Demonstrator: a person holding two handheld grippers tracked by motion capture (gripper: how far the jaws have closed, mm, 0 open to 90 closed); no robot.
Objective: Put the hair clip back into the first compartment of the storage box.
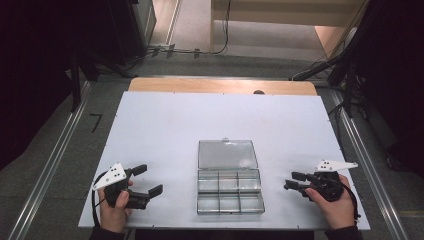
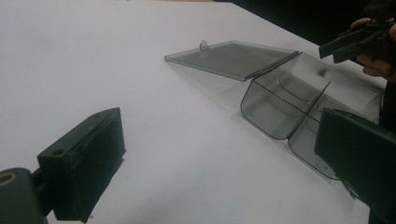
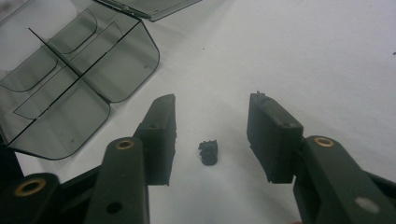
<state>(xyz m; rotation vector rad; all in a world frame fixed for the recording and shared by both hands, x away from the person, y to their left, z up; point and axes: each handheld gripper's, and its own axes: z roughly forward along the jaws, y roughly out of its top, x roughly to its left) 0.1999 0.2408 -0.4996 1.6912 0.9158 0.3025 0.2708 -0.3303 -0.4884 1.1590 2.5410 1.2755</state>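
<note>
Black small part (image 3: 208, 152) between right gripper (image 3: 212, 135) fingers (image 3: 273, 135), untouched.

Small black part (image 3: 208, 151) lies loose on the white bench (image 1: 165, 125), just right of a clear smoky compartment box (image 1: 229, 190), six cells, lid (image 1: 227, 153) swung fully open and lying flat behind it.
</note>
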